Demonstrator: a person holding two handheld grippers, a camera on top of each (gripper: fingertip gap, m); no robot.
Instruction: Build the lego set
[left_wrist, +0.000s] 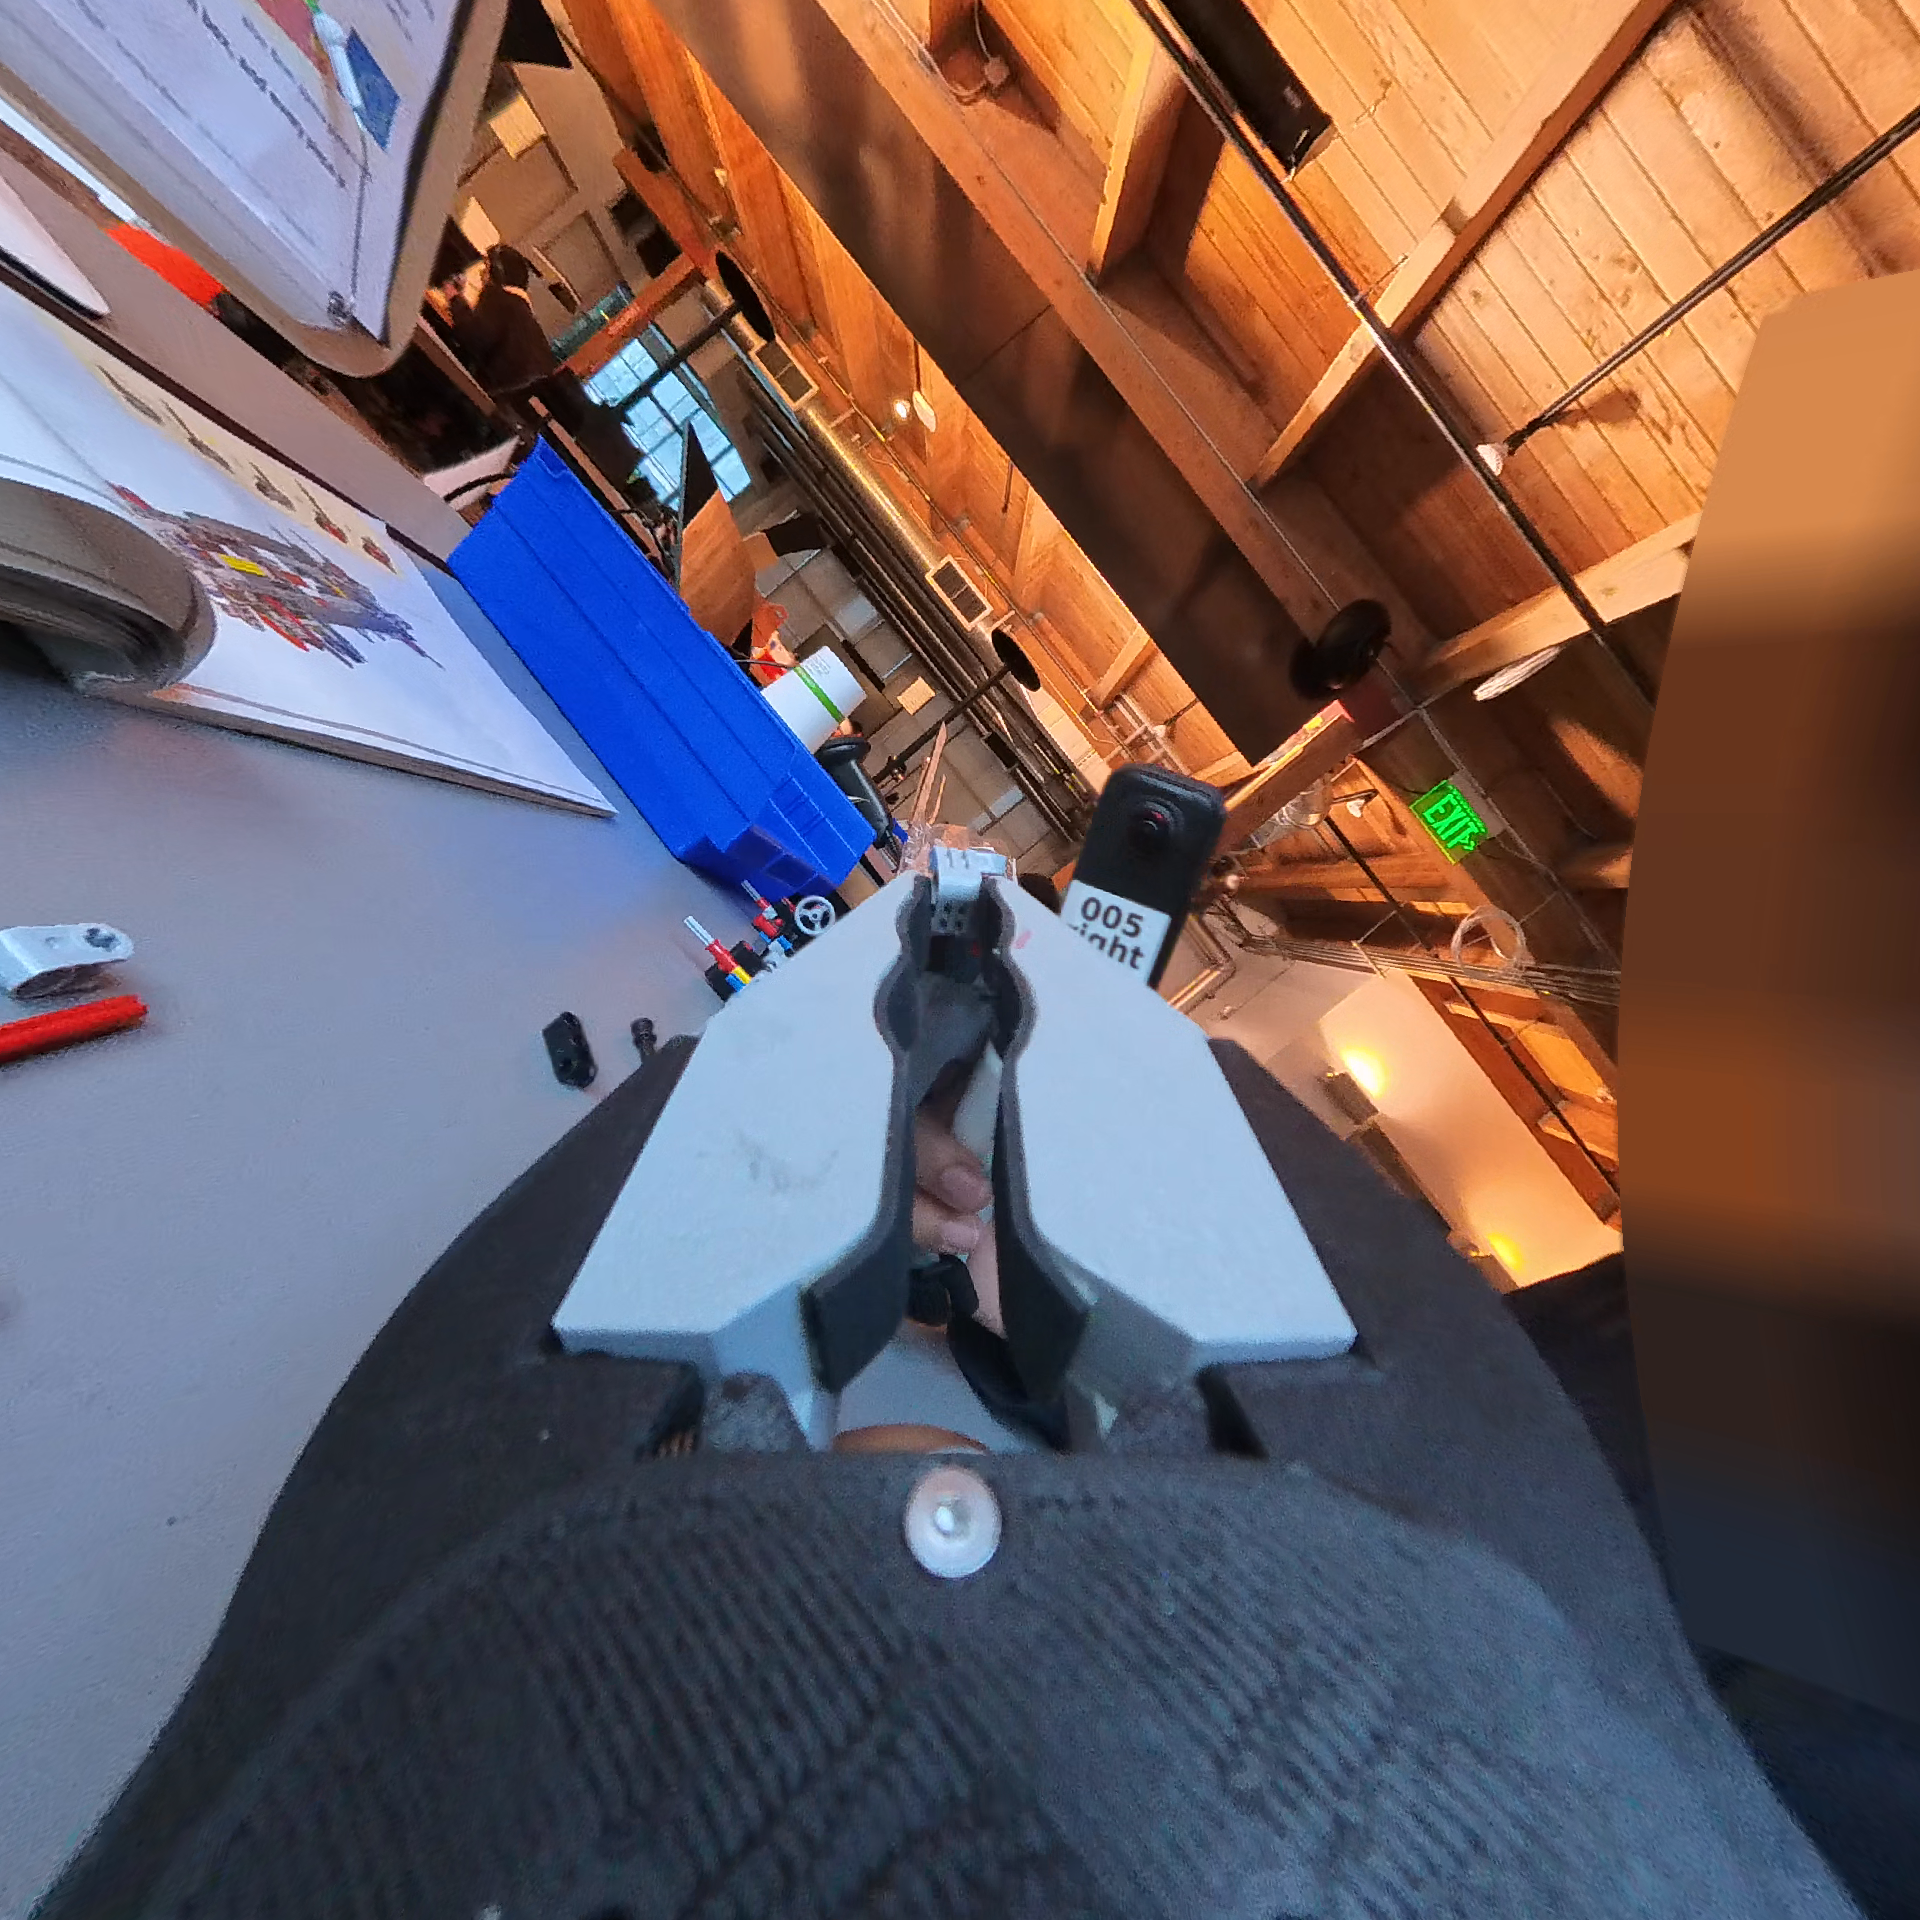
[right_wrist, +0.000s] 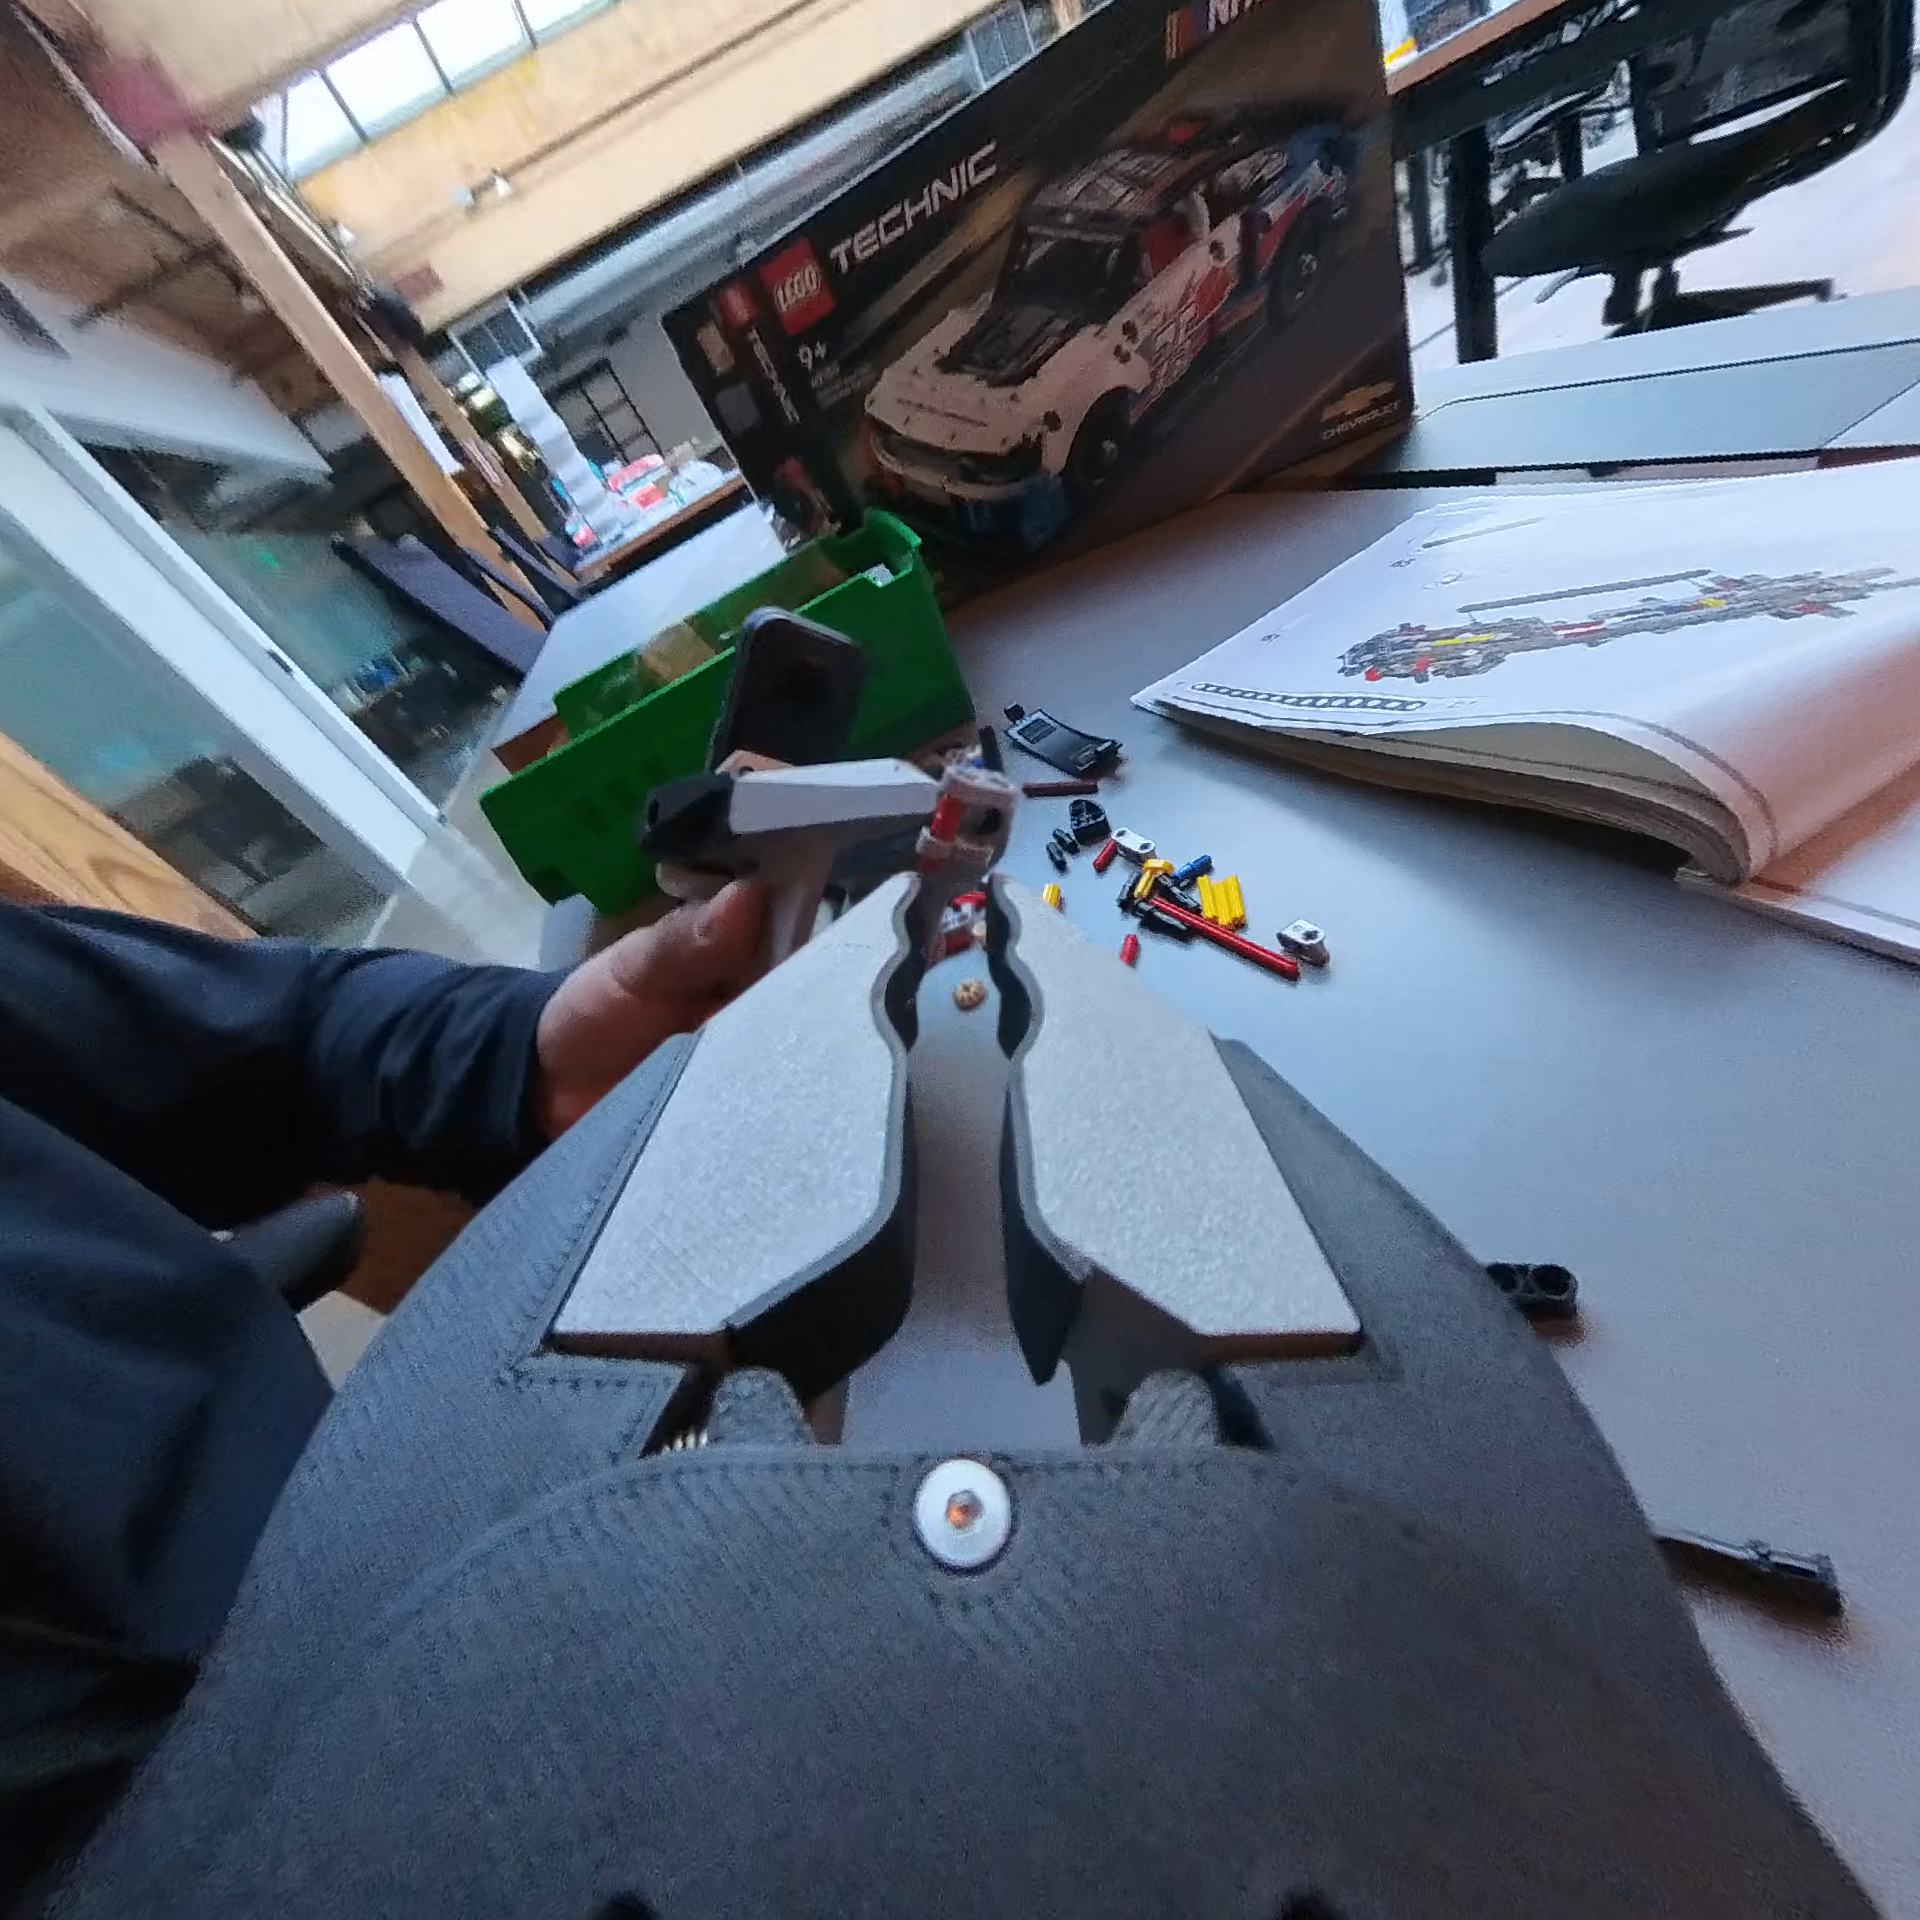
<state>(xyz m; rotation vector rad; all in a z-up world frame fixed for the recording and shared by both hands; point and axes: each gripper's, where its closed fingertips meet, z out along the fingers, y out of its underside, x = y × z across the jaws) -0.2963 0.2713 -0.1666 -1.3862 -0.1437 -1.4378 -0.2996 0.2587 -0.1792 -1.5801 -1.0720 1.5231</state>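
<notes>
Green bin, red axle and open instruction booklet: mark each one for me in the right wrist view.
Green bin (right_wrist: 665, 769): right wrist view, on its front wall.
Red axle (right_wrist: 1231, 940): right wrist view, mid-length of the rod lying on the table.
Open instruction booklet (right_wrist: 1558, 665): right wrist view, on the printed left page.

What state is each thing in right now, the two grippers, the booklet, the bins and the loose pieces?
left gripper: shut on a small grey brick assembly, lifted off the table.
right gripper: open, nothing held.
instruction booklet: lying open.
green bin: upright on the table.
blue bin: standing on the table.
loose pieces: scattered, unassembled.
</notes>
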